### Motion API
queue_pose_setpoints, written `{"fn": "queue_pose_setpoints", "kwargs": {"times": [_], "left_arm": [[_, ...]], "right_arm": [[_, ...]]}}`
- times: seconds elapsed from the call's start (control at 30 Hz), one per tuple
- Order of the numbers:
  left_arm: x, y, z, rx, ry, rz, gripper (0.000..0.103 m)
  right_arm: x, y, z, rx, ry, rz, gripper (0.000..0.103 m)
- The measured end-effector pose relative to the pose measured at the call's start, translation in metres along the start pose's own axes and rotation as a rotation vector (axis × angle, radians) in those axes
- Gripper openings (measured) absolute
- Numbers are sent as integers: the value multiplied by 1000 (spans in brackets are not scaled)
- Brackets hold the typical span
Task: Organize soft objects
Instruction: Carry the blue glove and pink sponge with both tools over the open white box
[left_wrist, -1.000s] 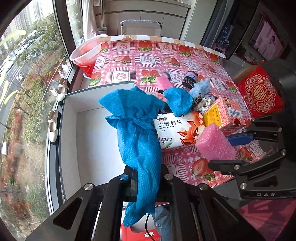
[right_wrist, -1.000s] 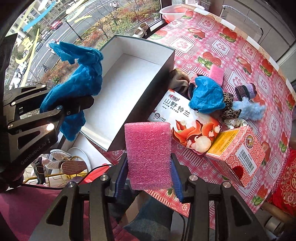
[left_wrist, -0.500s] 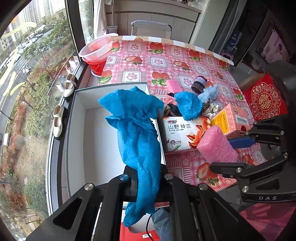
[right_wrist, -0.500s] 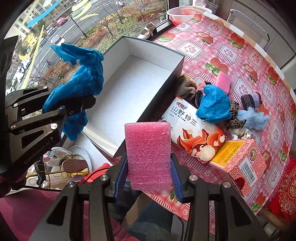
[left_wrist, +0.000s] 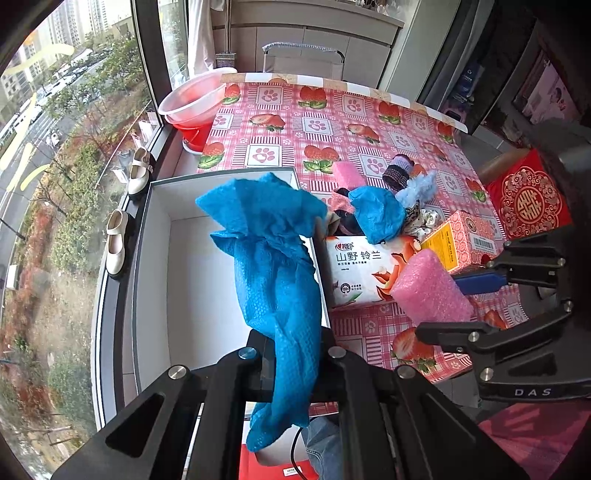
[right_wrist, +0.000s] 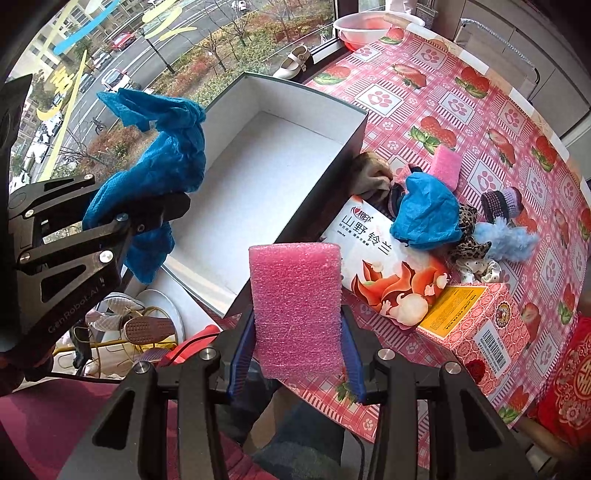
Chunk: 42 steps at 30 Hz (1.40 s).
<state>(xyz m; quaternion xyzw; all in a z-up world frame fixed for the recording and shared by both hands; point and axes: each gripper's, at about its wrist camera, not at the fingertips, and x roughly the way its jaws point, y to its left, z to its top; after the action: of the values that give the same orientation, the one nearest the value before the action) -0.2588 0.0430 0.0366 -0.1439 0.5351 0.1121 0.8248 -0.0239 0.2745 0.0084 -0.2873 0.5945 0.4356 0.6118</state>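
Note:
My left gripper (left_wrist: 293, 354) is shut on a long blue foam sheet (left_wrist: 275, 258) that hangs over the open white box (left_wrist: 192, 280); the same blue sheet (right_wrist: 159, 162) and left gripper (right_wrist: 173, 210) show in the right wrist view. My right gripper (right_wrist: 297, 339) is shut on a pink foam block (right_wrist: 295, 306), held above the box's near corner; that pink block (left_wrist: 428, 291) also shows in the left wrist view. On the strawberry tablecloth (left_wrist: 288, 122) lie a second blue sheet (right_wrist: 426, 212), a small pink foam piece (right_wrist: 447, 166), a blue fluffy item (right_wrist: 504, 238) and leopard-print cloth (right_wrist: 469, 236).
A tissue pack (right_wrist: 384, 269) and a pink carton (right_wrist: 476, 325) lie right of the box. A knitted cuff (right_wrist: 502, 201) sits further back. A pink basin (left_wrist: 195, 101) stands at the table's far left corner. White shoes (left_wrist: 116, 240) rest on the window sill.
Both views have drifted slightly, bringing the box and table a little closer to centre. Both grips are unchanged.

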Motion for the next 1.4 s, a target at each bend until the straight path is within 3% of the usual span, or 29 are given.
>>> {"fn": "queue_pose_setpoints", "kwargs": {"times": [1.4], "left_arm": [[4,27,-7,-56,8,18,9]], "right_arm": [[14,13,17,-49,35,6,44]]}}
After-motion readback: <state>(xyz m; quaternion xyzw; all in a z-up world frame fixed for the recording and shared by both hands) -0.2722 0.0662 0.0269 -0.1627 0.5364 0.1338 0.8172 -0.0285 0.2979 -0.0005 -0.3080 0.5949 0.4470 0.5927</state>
